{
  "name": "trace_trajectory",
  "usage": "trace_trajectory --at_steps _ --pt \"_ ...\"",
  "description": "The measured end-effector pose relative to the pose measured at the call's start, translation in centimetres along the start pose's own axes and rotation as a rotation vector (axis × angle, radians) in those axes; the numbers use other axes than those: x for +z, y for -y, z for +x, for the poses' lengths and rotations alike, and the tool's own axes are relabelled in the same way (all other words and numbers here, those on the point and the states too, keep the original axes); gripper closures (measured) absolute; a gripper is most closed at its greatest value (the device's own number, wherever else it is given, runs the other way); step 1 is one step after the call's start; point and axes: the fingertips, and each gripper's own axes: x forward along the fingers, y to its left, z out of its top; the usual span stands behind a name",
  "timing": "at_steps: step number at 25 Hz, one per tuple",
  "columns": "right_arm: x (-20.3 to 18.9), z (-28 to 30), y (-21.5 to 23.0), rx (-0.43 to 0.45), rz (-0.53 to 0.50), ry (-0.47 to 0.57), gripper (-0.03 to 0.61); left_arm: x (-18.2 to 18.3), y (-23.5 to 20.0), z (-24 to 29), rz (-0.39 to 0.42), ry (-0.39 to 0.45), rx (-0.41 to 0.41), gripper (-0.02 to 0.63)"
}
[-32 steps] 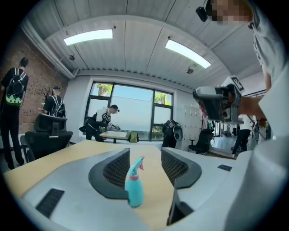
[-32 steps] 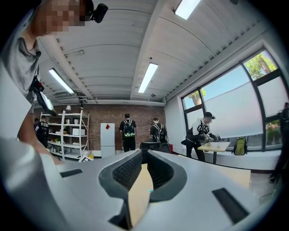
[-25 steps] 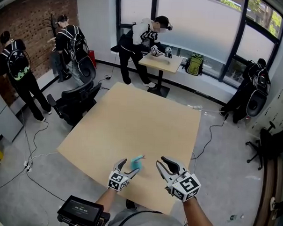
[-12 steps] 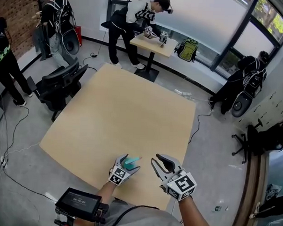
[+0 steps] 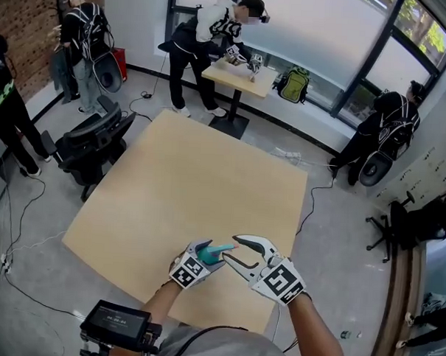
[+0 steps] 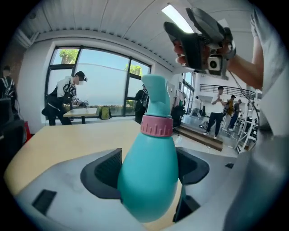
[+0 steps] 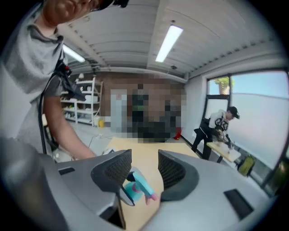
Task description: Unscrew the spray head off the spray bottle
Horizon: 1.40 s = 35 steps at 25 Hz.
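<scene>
Your work surface is a bare, pale wooden square table on a grey floor crossed by cables, with a black office chair at its far left corner. Beyond it a person in a white top bends over a small wooden table, next to a green backpack under tall dark-framed windows. Other people stand near the brick wall on the left. Over the table's near edge, your left gripper has its jaws set wide and just drawn in. Both pads are against the belly of the teal plastic spray bottle, whose pink ribbed collar and teal spray head point away from it. Your right gripper has jaws about half apart, just opened. They sit either side of the spray head's tip without pressing on it. A second ago that gripper was narrower and stood clear to the right of the bottle; it has since closed that gap.
</scene>
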Motion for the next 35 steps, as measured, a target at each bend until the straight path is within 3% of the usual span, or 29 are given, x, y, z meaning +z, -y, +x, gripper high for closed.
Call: trace_trajectory --at_steps 5,11,13,14,17,21,23,24,26,28,30,32,33,35 --pt "-0.3 1.6 -0.9 0.209 -0.404 -0.251 0.399 6.0 0.3 -3.7 0.160 -0.074 -0.057 0.268" --pt "-1.6 3.5 -2.1 0.345 -0.578 -0.413 0.399 9.1 1.2 -6.5 0.213 -0.097 -0.065 0.268" --pt "-2.0 3.6 -2.6 0.363 -0.590 -0.440 0.406 9.4 1.5 -6.7 0.241 -0.109 -0.053 0.270" --pt "-2.1 3.4 -2.9 0.373 -0.596 -0.443 0.440 9.3 1.7 -6.7 0.251 -0.114 -0.058 0.272" --pt "-2.4 2.5 -4.3 0.438 -0.695 -0.429 0.445 8.7 3.3 -7.0 0.260 -0.109 -0.148 0.272" --pt "-3.2 1.3 -6.3 0.551 -1.102 -0.440 0.445 8.3 5.7 -8.1 0.226 -0.081 -0.314 0.275" --pt "-3.0 1.7 -6.1 0.493 -1.248 -0.443 0.445 8.6 5.1 -8.8 0.189 -0.051 -0.307 0.279" --pt "-2.5 2.2 -5.7 0.432 -1.256 -0.422 0.443 8.9 4.4 -9.1 0.170 -0.031 -0.277 0.279" --pt "-1.5 2.8 -4.3 0.294 -1.140 -0.352 0.416 9.5 2.9 -9.6 0.125 0.016 -0.198 0.279" --pt "0.3 2.3 -3.0 0.189 -0.897 -0.239 0.302 9.9 1.8 -9.8 0.078 0.057 -0.107 0.281" --pt "3.4 0.9 -1.7 0.104 -0.543 -0.040 0.265 9.8 0.0 -9.9 0.043 0.081 0.019 0.281" --pt "6.0 -0.6 0.4 -0.018 -0.124 0.148 0.245 9.5 -2.2 -10.3 0.019 0.095 0.172 0.281" --pt "6.3 -1.0 1.6 -0.091 0.063 0.195 0.245 9.5 -3.3 -10.6 0.009 0.106 0.244 0.281" --pt "4.9 -0.4 3.0 -0.202 0.335 0.213 0.244 10.1 -4.8 -11.1 -0.010 0.145 0.362 0.281"
